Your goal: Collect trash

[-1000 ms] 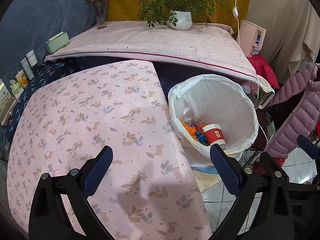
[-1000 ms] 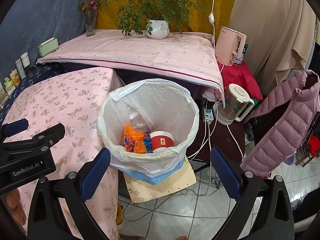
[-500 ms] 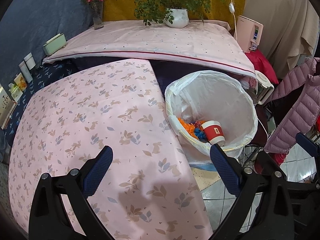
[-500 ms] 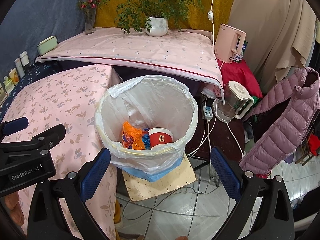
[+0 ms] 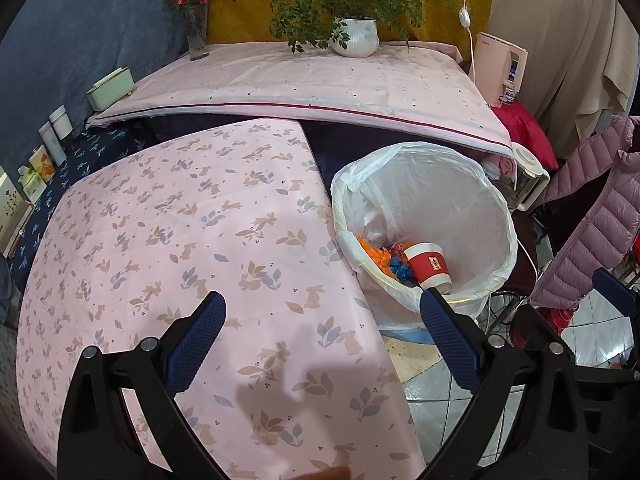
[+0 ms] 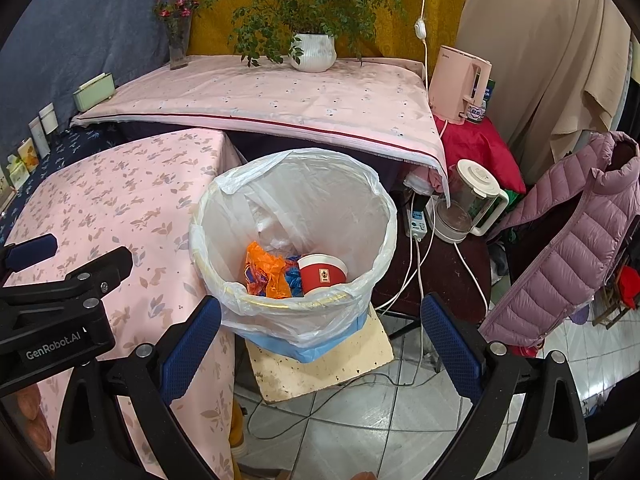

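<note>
Both tongs are being held wide open, with nothing being gripped between their blue-padded fingers. The left gripper (image 5: pixel 322 344) is being held above the pink tablecloth printed with leaves and rabbits (image 5: pixel 168 240), whose surface is lying bare ahead of its fingers. The round bin lined with a white plastic bag (image 5: pixel 496 216) is being seen just past the left gripper's right finger, beside the table edge. The right gripper (image 6: pixel 320 346) is being held over the tiled floor (image 6: pixel 360 432), with the same bin (image 6: pixel 376 200) being framed straight ahead between its fingers, on a cream board (image 6: pixel 340 364). Inside the bin, a red paper cup with a white rim (image 6: pixel 322 274) is lying tilted on its side, touching crumpled orange and blue wrappers (image 6: pixel 266 270) to its left. A puffy mauve quilted jacket (image 6: pixel 560 252) is hanging to the right gripper's right.
</note>
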Motion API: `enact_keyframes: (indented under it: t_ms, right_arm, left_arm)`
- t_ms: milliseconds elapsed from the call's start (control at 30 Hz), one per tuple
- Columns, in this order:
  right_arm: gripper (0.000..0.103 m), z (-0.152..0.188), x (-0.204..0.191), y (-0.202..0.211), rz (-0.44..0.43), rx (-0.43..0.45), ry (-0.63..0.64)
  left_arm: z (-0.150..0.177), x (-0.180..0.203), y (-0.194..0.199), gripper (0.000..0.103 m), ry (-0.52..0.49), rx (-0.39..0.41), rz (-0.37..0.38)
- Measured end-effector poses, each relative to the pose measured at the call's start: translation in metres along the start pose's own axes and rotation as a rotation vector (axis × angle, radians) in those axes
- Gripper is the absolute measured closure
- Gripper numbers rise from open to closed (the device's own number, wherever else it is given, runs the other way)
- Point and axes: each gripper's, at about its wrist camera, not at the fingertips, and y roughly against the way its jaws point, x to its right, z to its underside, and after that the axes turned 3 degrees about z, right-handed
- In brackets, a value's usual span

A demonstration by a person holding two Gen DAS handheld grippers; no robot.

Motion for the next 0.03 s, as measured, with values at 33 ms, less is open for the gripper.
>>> enact_keyframes:
  t_ms: [33]
  right_arm:
    - [0.007,0.0008,-0.0005,-0.0003,0.0,0.0,0.0]
  left_arm:
    - [-0.0002,0.0001,-0.0003,0.01,0.001,0.0,-0.001]
